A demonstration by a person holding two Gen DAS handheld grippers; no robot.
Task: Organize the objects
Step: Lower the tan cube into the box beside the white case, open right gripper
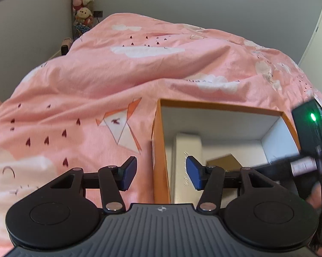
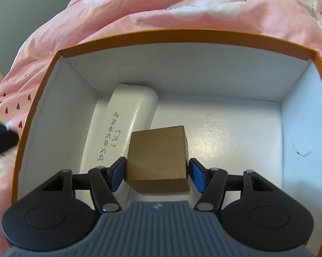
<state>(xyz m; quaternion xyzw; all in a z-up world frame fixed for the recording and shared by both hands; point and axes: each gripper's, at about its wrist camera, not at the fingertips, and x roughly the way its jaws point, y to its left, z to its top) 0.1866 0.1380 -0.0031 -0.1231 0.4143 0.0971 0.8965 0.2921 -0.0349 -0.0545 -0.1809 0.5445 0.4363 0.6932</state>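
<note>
Brown cube-shaped box [image 2: 158, 160] at lower centre of the right wrist view, inside the orange box [image 2: 182, 35], low over its white floor; whether resting on the floor or lifted clear, cannot tell. Right gripper [image 2: 156, 173] clenched on the brown box, blue fingers [image 2: 118, 172] pressed against its left and right faces. Brown box overlapping the near end of a white glasses case [image 2: 126, 115], which lies along the left inner wall, angled toward the far left corner, silver lettering and a spectacles mark on its lid. Remainder of the white floor to the right bare, small dark scuff on the right inner wall.

In the left wrist view, same orange box [image 1: 221, 105] at right of centre, seen from outside its left wall; white case [image 1: 187, 143] and a corner of the brown box [image 1: 224, 160] visible within. Left gripper [image 1: 161, 172] released, nothing between its fingers [image 1: 130, 172]; left finger over the bedding, right finger over the box interior, orange wall in the gap. No earlier view to compare.

Right-hand tool's body at right edge of that view, black with a green light [image 1: 313, 116], blurred.

Orange box set on a bed with pink duvet [image 1: 118, 75], printed with white clouds, small dark hearts and an origami fox [image 1: 120, 126]. Grey wall behind; stack of plush toys [image 1: 82, 2] at upper left.
</note>
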